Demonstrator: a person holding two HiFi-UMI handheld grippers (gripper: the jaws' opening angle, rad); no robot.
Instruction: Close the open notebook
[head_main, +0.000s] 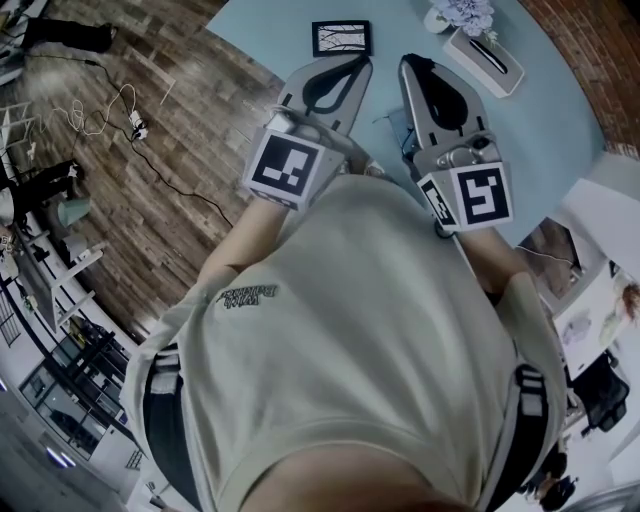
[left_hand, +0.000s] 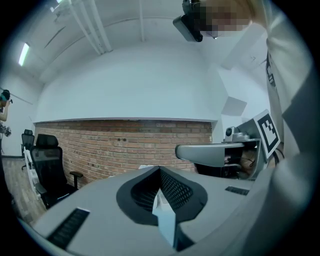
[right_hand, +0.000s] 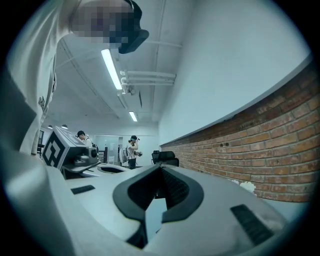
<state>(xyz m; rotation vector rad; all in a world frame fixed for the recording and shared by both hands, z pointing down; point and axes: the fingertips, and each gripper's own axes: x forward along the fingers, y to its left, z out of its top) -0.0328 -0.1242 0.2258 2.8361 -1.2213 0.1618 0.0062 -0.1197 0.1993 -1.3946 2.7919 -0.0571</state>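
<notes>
No notebook shows in any view. In the head view both grippers are held up level in front of the person's chest, over the near edge of the pale blue table (head_main: 270, 30). My left gripper (head_main: 357, 63) and right gripper (head_main: 410, 62) point away from the body, side by side, each with its marker cube nearest the chest. Seen from the left gripper view, the left gripper (left_hand: 160, 169) has its jaws together with nothing between them. The right gripper (right_hand: 160, 168) is likewise shut and empty in its own view. Both cameras look level at the walls, not at the table.
A black-framed picture (head_main: 341, 38) lies on the table ahead of the left gripper. A white box (head_main: 485, 60) with pale flowers (head_main: 463, 14) sits at the far right. Cables (head_main: 110, 115) trail over the wooden floor at left. A black office chair (left_hand: 47, 167) stands by the brick wall (left_hand: 125, 145).
</notes>
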